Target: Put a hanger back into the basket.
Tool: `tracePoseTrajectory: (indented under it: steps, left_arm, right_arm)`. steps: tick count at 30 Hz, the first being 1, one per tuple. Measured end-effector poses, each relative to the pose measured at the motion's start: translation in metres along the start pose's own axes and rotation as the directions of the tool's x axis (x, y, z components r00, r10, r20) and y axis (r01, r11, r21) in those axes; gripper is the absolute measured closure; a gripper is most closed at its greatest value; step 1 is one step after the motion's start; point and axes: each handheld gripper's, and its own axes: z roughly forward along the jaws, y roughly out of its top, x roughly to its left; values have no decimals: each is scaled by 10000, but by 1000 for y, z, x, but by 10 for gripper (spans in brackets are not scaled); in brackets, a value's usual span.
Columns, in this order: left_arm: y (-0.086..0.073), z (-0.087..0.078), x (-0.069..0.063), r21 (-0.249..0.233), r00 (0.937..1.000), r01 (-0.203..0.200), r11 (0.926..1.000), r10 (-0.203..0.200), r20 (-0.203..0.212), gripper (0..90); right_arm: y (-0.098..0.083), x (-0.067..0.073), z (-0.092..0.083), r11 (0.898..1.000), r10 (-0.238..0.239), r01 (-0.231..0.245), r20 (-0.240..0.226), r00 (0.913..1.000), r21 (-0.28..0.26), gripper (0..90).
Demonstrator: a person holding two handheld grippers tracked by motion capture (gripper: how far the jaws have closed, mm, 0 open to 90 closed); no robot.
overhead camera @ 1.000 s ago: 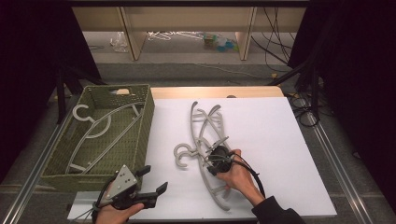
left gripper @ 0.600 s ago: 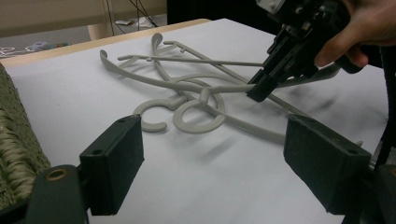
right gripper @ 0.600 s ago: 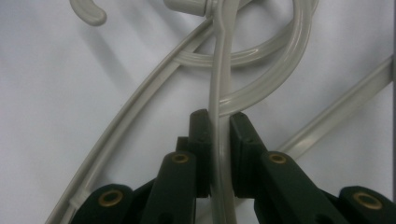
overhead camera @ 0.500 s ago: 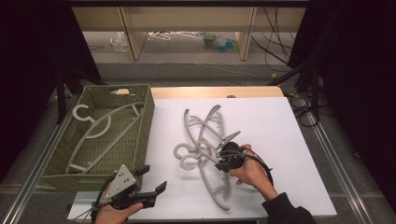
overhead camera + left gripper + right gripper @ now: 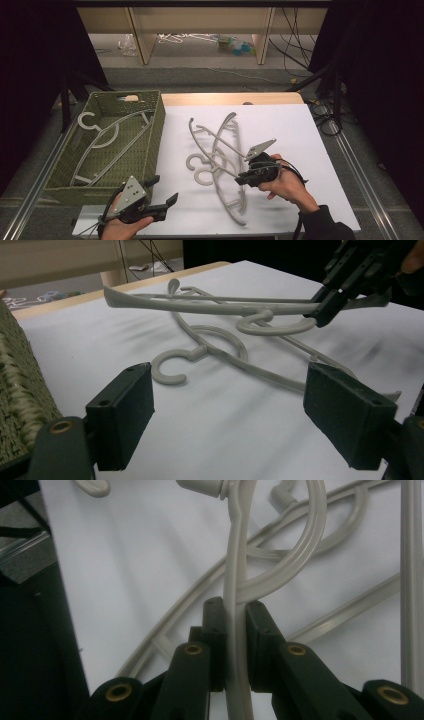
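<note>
My right gripper is shut on the arm of a grey plastic hanger and holds it tilted up off the white sheet. In the right gripper view the jaws pinch that thin arm from both sides. Two more grey hangers lie crossed beneath it on the sheet. My left gripper rests near the front left edge, open with nothing between its jaws. From the left gripper view the held hanger hangs above the others, with the right gripper at its end.
A green woven basket stands at the left of the table with another grey hanger inside. Wooden shelving and floor clutter sit behind the table, and cables trail at the far right.
My right gripper has risen and shifted right with the hanger, whose arm has come up off the sheet and swung. The left gripper stayed where it was.
</note>
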Motion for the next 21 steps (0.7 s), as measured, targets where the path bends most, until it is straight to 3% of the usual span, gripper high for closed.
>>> tracePoseTrajectory:
  steps: [1,2,7,9,13,18,19,20,21]
  left_arm:
    - [1,1,1,-21,9995,-312,9995,311,-27,201]
    - [0,3,0,-77,9997,-229,9997,229,-48,201]
    - [3,11,-2,90,9960,-879,9961,880,-129,217]
    - [6,16,-3,157,9914,-1306,9913,1307,-90,230]
    - [9,25,-3,178,9857,-1686,9855,1686,50,233]
    - [13,42,-9,442,9675,-2497,9673,2473,536,250]
    - [13,46,-10,505,9601,-2762,9598,2731,602,255]
    - [12,49,-12,597,9570,-2848,9567,2803,748,263]
    - [13,51,-12,665,9438,-3260,9430,3206,798,263]
  right_arm:
    - [-1,2,-1,10000,-69,69,-100,9999,26,818]
    - [-3,4,-2,9997,-229,230,-253,9994,15,818]
    - [-11,11,-3,9986,-479,493,-686,9965,186,818]
    - [-16,14,-3,9971,-694,720,-967,9929,237,818]
    - [-20,17,-5,9964,-788,820,-1206,9896,215,818]
    - [-23,21,-5,9947,-949,998,-1474,9845,260,818]
    - [-23,21,-5,9940,-1008,1063,-1559,9826,272,818]
    - [-23,24,-5,9929,-1091,1154,-1704,9793,276,818]
    - [-23,24,-5,9929,-1091,1154,-1704,9793,276,818]
